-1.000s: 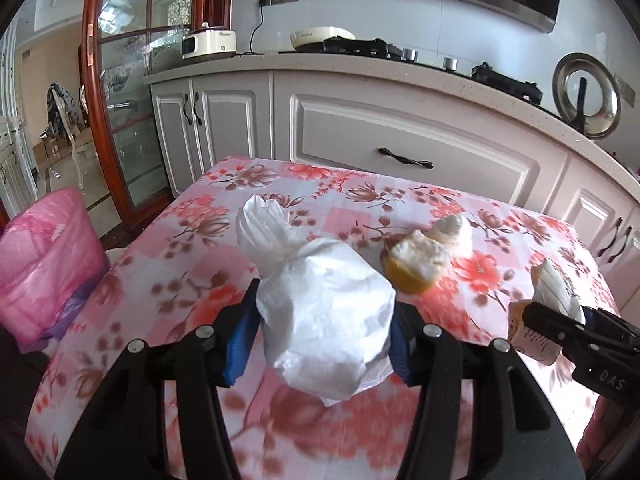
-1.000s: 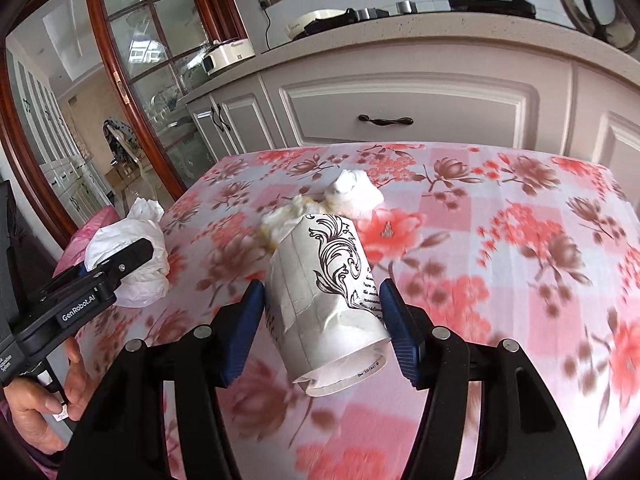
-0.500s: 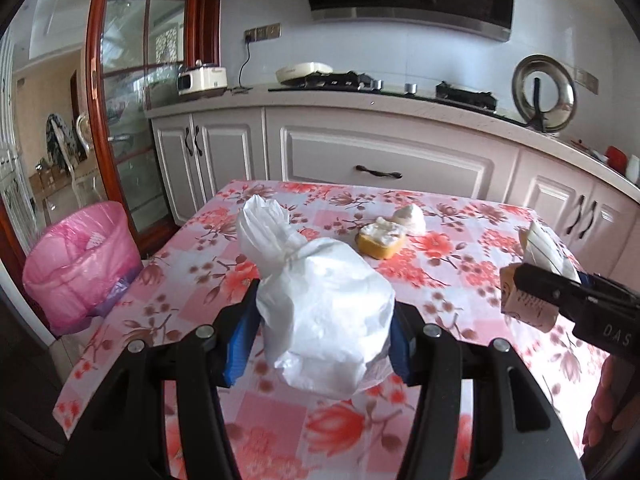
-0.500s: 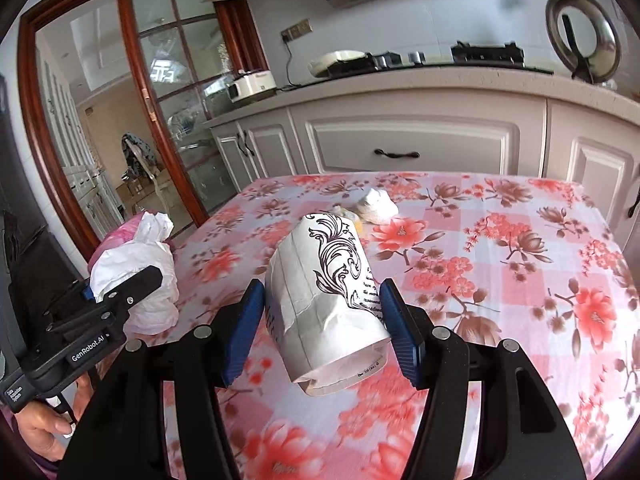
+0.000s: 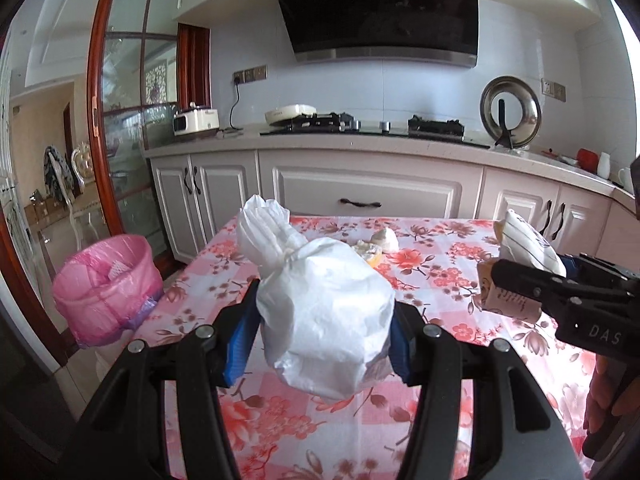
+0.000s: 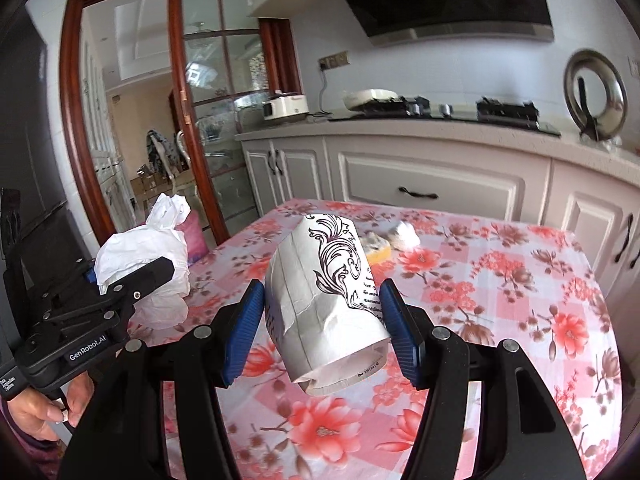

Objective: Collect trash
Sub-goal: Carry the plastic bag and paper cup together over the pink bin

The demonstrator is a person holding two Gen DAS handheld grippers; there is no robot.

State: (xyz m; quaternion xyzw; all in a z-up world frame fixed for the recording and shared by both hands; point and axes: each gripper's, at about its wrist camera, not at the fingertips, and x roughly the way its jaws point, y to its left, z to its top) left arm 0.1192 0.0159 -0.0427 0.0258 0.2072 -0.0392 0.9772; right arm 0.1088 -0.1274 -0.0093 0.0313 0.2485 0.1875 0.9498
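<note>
**Both loads lifted, bin run pending**

Clamped: left gripper [image 5: 320, 332] on a knotted white plastic bag [image 5: 324, 312], centre of the left wrist frame; right gripper [image 6: 322, 320] on a crumpled paper cup [image 6: 328, 304] printed with black scrollwork, centre of the right wrist frame. Both carried clear above the floral tablecloth [image 5: 440, 280]. Carry step, by the look of it.

Pink-lined trash bin [image 5: 106, 280] on the floor, left of frame, beside the table edge. Next, probably: swing left, hold over the bin mouth, then release one at a time. Left behind mid-table: yellow sponge-like scrap [image 6: 378, 250] and white wad [image 6: 404, 236].
</note>
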